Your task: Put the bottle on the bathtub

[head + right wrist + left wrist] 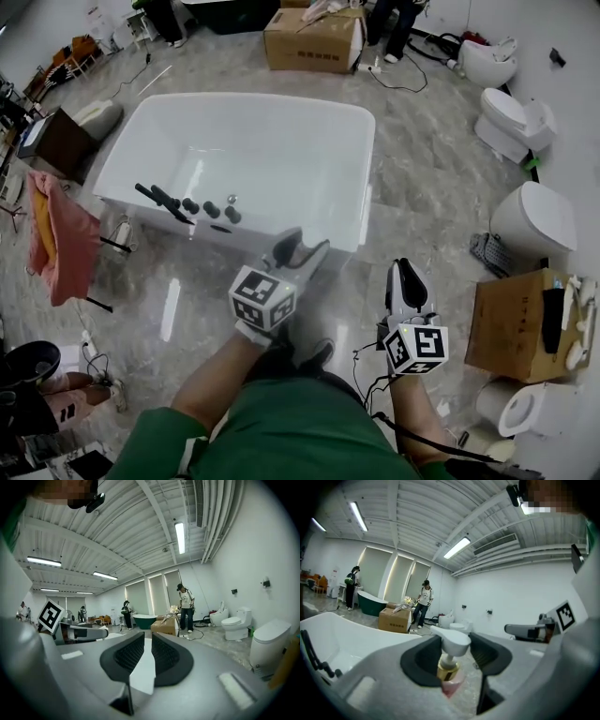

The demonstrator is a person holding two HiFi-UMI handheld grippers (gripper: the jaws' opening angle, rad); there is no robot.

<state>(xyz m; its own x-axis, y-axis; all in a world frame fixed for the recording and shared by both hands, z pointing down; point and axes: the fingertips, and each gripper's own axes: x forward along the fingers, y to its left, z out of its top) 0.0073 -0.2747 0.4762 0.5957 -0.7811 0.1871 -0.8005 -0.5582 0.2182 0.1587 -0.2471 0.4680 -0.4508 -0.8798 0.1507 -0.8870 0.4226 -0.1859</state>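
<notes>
— Was the bottle seen whole?
— No. The left gripper covered its body below the neck; in the head view it was hidden entirely.
— And the cardboard box?
— Print noted, too small to read.

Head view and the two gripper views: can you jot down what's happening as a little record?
left hand-held gripper: shut on the pump bottle
right hand-held gripper: jaws close together, holding nothing
bathtub: white, on the floor in front of the person
placement: pump bottle not yet on the bathtub
</notes>
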